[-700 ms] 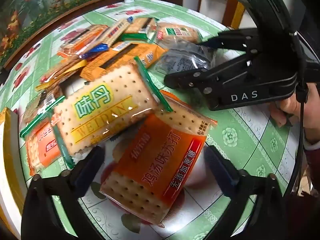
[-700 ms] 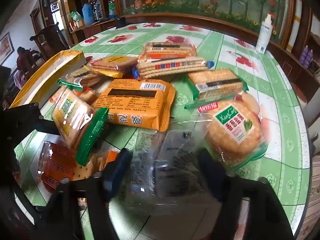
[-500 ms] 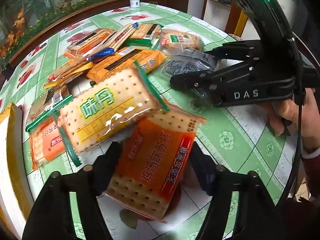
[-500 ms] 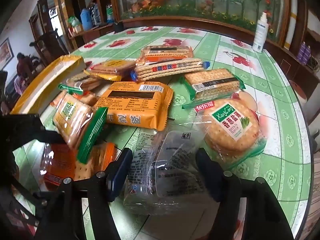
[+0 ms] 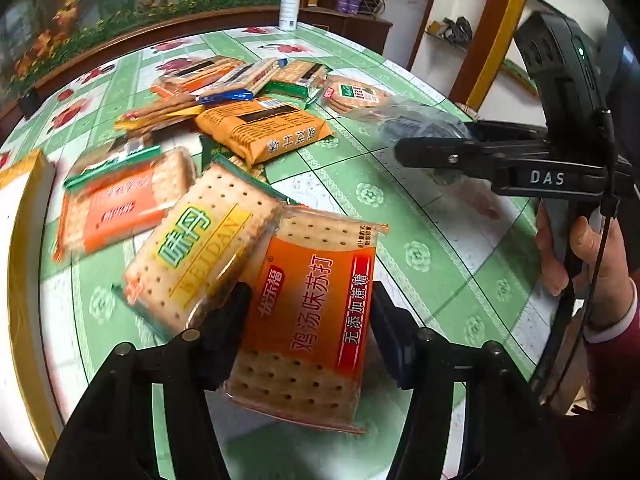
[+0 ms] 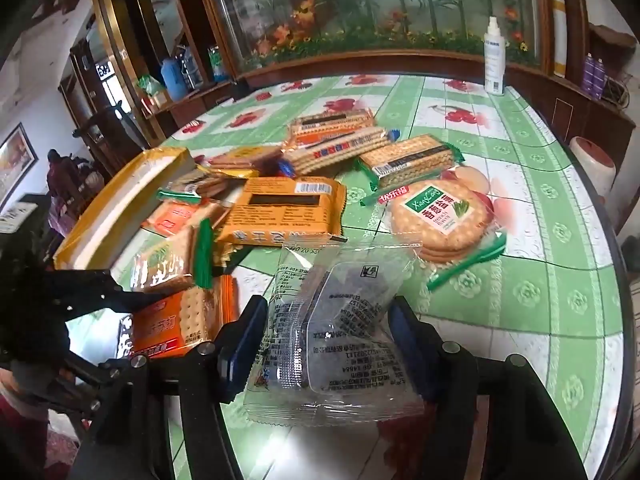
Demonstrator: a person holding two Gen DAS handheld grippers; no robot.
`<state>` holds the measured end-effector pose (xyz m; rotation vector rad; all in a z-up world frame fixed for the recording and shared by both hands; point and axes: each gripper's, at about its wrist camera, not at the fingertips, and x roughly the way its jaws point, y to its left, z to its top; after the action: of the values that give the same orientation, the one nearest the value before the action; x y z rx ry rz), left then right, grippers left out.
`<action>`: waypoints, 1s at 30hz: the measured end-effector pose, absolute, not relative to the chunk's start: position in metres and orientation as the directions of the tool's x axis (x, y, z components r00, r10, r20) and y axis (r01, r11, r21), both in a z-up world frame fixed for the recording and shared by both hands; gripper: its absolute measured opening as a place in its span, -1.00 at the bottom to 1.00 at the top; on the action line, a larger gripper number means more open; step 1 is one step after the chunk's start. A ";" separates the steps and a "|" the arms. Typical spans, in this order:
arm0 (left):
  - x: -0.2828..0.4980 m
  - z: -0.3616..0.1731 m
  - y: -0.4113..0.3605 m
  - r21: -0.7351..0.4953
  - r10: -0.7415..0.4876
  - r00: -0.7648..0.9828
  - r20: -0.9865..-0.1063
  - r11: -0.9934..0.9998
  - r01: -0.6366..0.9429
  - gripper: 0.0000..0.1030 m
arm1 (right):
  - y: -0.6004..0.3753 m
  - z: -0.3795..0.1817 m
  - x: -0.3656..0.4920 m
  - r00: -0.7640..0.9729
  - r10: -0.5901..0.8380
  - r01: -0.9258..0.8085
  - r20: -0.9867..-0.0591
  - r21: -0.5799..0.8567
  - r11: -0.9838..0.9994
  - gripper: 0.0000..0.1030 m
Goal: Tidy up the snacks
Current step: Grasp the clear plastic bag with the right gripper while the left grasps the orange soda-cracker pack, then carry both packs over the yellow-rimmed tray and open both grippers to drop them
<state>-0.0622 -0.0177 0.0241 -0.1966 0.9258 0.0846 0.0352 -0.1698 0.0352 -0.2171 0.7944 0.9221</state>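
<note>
Left gripper point(image 5: 310, 332) is clamped on the orange cracker pack point(image 5: 312, 312), lifted off the green tablecloth point(image 5: 420, 240), with the yellow-green cracker pack point(image 5: 200, 248) leaning against its left side. Right gripper point(image 6: 328, 344) has its fingers pressed onto the clear wrapped snack point(image 6: 336, 332), holding it above the table, the round cracker pack point(image 6: 440, 220) lying just beyond. Remaining packs sit heaped past both.

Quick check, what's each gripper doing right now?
Left gripper: shut on the orange-labelled soda cracker pack.
Right gripper: shut on the clear plastic snack packet.
</note>
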 end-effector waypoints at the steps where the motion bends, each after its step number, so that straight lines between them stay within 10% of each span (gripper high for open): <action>1: -0.066 0.026 -0.019 -0.137 -0.010 0.615 -0.788 0.978 -0.159 0.09 | -0.174 0.035 0.033 0.354 0.640 -0.782 -0.682 0.159 0.602 0.25; 30: -0.207 0.099 0.071 -0.124 0.373 0.704 -0.604 0.829 -0.546 0.03 | -0.084 0.084 -0.031 0.016 0.856 -0.895 -0.516 0.374 0.242 0.24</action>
<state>-0.2072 0.0708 0.0987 -0.3064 0.5987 0.5197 -0.0314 -0.0837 0.0842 -0.0641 0.7484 1.3630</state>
